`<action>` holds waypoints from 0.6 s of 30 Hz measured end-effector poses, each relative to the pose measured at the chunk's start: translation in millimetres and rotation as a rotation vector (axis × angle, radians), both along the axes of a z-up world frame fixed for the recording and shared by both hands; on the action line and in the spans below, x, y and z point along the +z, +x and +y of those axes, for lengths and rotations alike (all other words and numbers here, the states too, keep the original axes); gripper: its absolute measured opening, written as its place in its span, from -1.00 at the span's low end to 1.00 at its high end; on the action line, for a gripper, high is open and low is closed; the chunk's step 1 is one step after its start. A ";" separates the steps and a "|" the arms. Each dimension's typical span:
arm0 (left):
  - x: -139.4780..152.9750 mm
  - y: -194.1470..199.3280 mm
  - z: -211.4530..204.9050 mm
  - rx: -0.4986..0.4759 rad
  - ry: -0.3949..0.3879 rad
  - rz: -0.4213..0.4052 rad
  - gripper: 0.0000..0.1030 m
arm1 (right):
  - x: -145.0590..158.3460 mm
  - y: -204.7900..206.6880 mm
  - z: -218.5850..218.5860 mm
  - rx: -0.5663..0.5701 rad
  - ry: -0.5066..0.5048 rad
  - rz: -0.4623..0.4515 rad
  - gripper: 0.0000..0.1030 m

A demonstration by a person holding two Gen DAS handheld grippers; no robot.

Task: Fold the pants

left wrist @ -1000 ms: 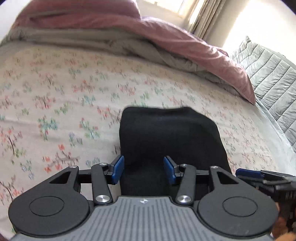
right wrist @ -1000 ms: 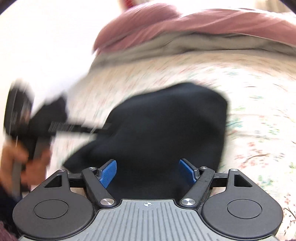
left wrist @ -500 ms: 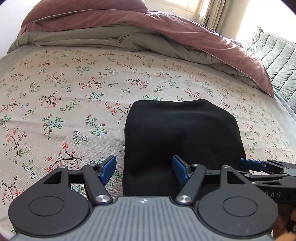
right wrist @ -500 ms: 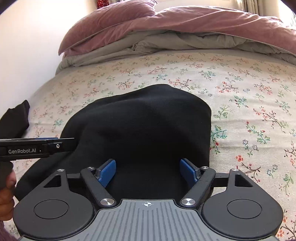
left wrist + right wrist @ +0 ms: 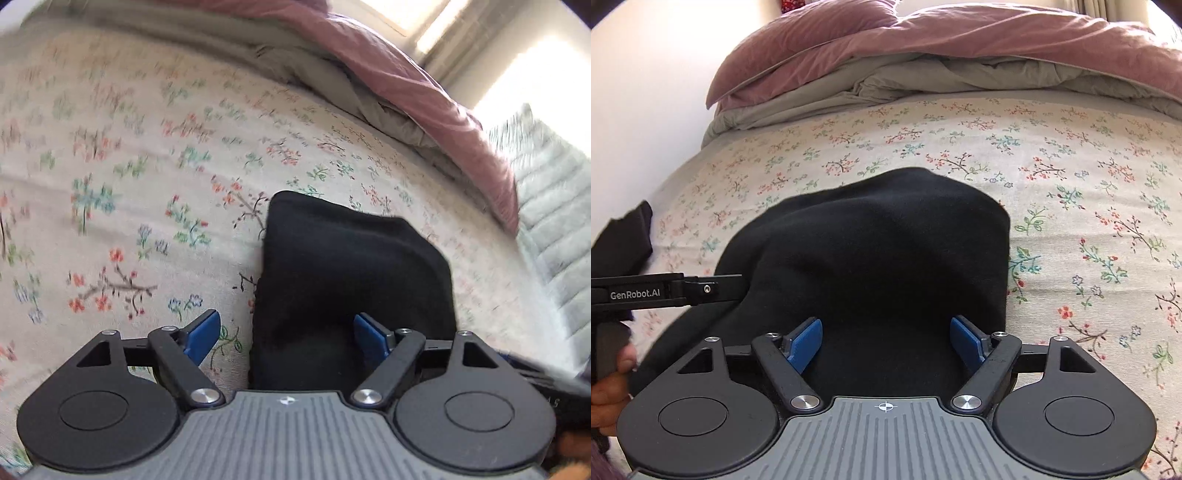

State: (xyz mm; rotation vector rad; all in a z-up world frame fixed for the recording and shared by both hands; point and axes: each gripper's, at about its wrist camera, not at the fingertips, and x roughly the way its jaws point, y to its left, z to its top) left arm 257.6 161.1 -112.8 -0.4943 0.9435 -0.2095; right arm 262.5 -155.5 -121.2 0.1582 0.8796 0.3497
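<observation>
1. Pants (image 5: 879,254): a black, already compact bundle lying flat on the floral bedsheet (image 5: 1071,192), taken here as the landmark. It sits at the sheet's near part, well short of the bedding heaped at the far end. Judging by its thick, rounded outline, the folding looks nearly or fully done.

2. Floral bedsheet: flat and smooth around the bundle, which makes a good folding surface. That is likely why the pants lie here and not on the rumpled bedding.

3. Pink-and-grey duvet (image 5: 923,48): bunched along the sheet's far edge, well apart from the pants, probably pushed back to free working room.

4. Axis and heading: in the left wrist view the bundle (image 5: 351,273) runs lengthwise away from the camera, its rounded end towards the duvet and its near end under the grippers.

5. Right gripper (image 5: 886,345): hovers over the near end of the bundle, jaws spread wide with black cloth showing between them. The blue pads (image 5: 805,343) are not pressing on it, so nothing is gripped.

6. Left gripper (image 5: 286,338): its jaws are opening. One pad is over the sheet just beside the bundle's left edge, the other over the cloth, and neither pinches it. This reads as letting go after a fold.

7. Dark cloth (image 5: 628,236): a small piece at the sheet's left edge, apart from the pants. I cannot tell what it is.
</observation>
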 end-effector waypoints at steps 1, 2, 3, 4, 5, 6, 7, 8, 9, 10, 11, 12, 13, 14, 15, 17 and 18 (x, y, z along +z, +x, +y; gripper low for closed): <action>-4.1 1.5 8.1 0.028 -0.059 0.021 0.82 | 5.0 -0.2 -7.4 -0.012 0.026 -0.004 0.52; -8.1 2.5 14.7 0.048 -0.110 0.038 0.83 | 9.2 -0.4 -16.2 -0.028 0.049 -0.009 0.52; -11.8 3.7 19.1 0.056 -0.152 0.054 0.83 | 11.5 0.1 -24.1 -0.043 0.059 -0.008 0.52; -14.3 5.4 20.7 0.053 -0.182 0.067 0.83 | 12.2 1.2 -31.5 -0.061 0.063 -0.003 0.52; -16.1 6.7 20.5 0.046 -0.201 0.073 0.83 | 11.5 2.9 -38.7 -0.080 0.065 0.009 0.52; -17.2 7.5 18.8 0.036 -0.212 0.073 0.83 | 10.5 4.7 -45.3 -0.102 0.068 0.028 0.52; -17.9 8.2 15.8 0.022 -0.219 0.074 0.83 | 9.3 6.7 -52.6 -0.122 0.077 0.050 0.52; -18.5 9.2 11.5 0.004 -0.226 0.077 0.83 | 7.8 8.3 -58.9 -0.132 0.093 0.070 0.52; -20.1 10.0 6.5 -0.012 -0.230 0.086 0.83 | 5.6 9.7 -63.7 -0.132 0.113 0.087 0.52; -20.9 9.8 0.9 -0.017 -0.217 0.093 0.89 | 2.2 11.7 -67.6 -0.127 0.137 0.109 0.52; -19.3 8.6 -3.3 -0.019 -0.197 0.078 0.92 | -2.4 13.8 -71.4 -0.119 0.161 0.133 0.52; -18.8 8.0 -7.6 -0.029 -0.184 0.069 0.97 | -7.9 16.3 -73.9 -0.117 0.184 0.159 0.52; -18.6 8.4 -10.7 -0.034 -0.175 0.065 1.00 | -14.0 19.1 -75.4 -0.120 0.205 0.187 0.52; -20.4 9.4 -12.0 -0.033 -0.175 0.068 1.00 | -20.1 21.8 -76.2 -0.123 0.221 0.218 0.52; -22.2 11.0 -12.4 -0.030 -0.184 0.072 1.00 | -25.3 24.4 -75.9 -0.119 0.232 0.243 0.52; -26.4 14.8 -13.2 -0.027 -0.204 0.073 1.00 | -32.0 28.2 -70.9 -0.102 0.235 0.254 0.55; -27.6 15.2 -14.3 -0.034 -0.208 0.066 1.00 | -33.4 29.3 -67.4 -0.094 0.225 0.242 0.55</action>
